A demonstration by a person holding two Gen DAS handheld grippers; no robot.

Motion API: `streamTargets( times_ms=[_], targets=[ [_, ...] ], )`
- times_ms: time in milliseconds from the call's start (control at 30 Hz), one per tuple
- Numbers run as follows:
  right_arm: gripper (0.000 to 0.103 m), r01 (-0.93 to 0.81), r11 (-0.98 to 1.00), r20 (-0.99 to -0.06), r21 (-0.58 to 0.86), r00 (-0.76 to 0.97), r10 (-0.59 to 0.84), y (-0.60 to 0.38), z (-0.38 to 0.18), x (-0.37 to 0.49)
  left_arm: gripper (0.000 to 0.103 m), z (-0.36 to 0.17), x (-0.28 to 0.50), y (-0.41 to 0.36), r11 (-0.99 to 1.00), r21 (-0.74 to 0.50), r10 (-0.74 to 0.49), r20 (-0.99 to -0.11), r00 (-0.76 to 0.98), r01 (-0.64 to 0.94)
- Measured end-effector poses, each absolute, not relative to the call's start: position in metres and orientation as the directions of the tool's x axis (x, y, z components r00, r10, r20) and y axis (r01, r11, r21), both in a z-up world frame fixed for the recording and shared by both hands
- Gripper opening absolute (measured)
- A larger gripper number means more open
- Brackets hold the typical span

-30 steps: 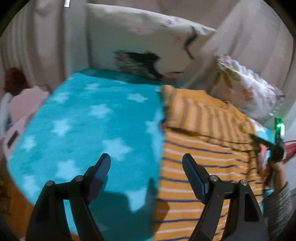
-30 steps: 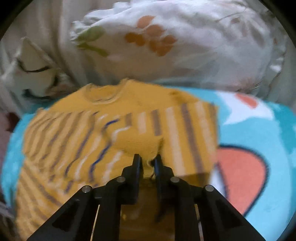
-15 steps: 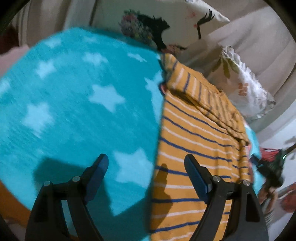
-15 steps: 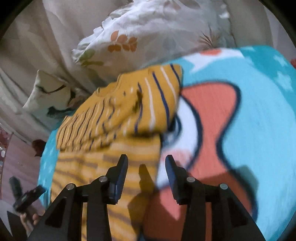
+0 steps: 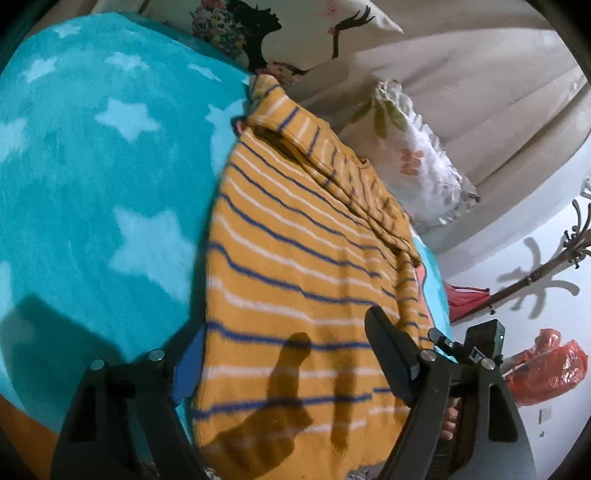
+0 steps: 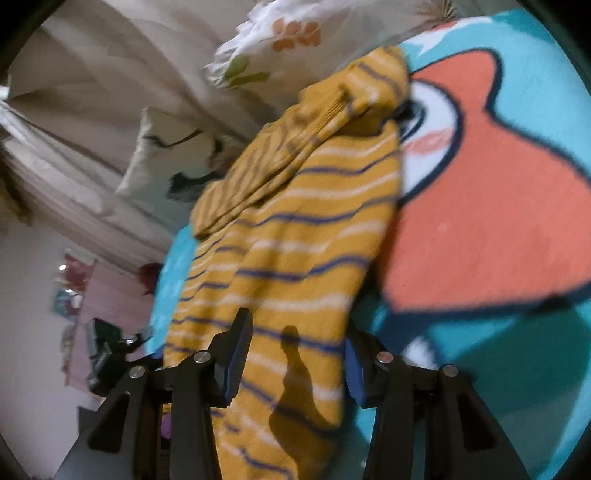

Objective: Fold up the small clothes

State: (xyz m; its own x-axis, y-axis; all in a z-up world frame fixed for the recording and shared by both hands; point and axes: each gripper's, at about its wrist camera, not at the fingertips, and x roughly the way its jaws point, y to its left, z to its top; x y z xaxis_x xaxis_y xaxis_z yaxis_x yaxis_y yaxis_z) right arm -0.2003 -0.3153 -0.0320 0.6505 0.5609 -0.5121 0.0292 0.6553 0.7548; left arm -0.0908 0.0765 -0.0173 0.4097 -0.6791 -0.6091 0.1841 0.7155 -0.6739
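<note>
The left claw (image 5: 284, 354) stands wide, its two dark fingers straddling the near left hem corner of the striped sweater (image 5: 295, 280): one finger sits over the teal blanket (image 5: 85, 192) just outside the cloth's left edge, the other over the cloth near its right side. Its jaws have just been closing a little, yet the pads press on nothing; whether the fingertips touch the fabric cannot be told. The right claw (image 6: 295, 354) is about half open, its jaws having just been opening, and the sweater's near hem runs between the blue pads without being pinched. Each claw shows at the edge of the other's view, beside the hem, so both sit at the near end of the garment.

The sweater, mustard yellow with thin blue and white stripes, lies flat on the blanket that covers the bed. Its long axis runs away from the claws, hem nearest, collar at the far end. Across the far part the sleeves lie folded over the chest, their stripes crossing those of the body.

The blanket shows pale stars to the left and a large orange shape (image 6: 480, 206) to the right. Beyond the collar stand a printed pillow (image 5: 295, 29) and a frilled floral pillow (image 5: 417, 158) against beige drapery.
</note>
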Motion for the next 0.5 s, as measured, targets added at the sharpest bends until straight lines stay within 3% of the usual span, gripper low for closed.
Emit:
streamTargets(
  times_ms=[167,433,467,500],
  targets=[
    [0.049,-0.030,0.622,-0.460,0.783,0.645,0.610,-0.293,-0.032,-0.218,0.069,-0.019,-0.112,0.078,0.704,-0.684,-0.691,-0.599,0.405,0.189],
    [0.049,-0.063,0.630,-0.444,0.774,0.655,0.611,-0.271,-0.029,-0.248,0.066,-0.017,-0.140,0.069,0.736,-0.644,-0.659,-0.612,0.437,0.209],
    [0.049,-0.069,0.630,-0.439,0.774,0.658,0.612,-0.266,-0.029,-0.251,0.055,-0.017,-0.142,0.067,0.749,-0.630,-0.646,-0.624,0.440,0.206],
    [0.049,-0.077,0.629,-0.434,0.773,0.659,0.614,-0.261,-0.029,-0.254,0.037,-0.018,-0.143,0.064,0.760,-0.618,-0.635,-0.639,0.434,0.201]
  ],
)
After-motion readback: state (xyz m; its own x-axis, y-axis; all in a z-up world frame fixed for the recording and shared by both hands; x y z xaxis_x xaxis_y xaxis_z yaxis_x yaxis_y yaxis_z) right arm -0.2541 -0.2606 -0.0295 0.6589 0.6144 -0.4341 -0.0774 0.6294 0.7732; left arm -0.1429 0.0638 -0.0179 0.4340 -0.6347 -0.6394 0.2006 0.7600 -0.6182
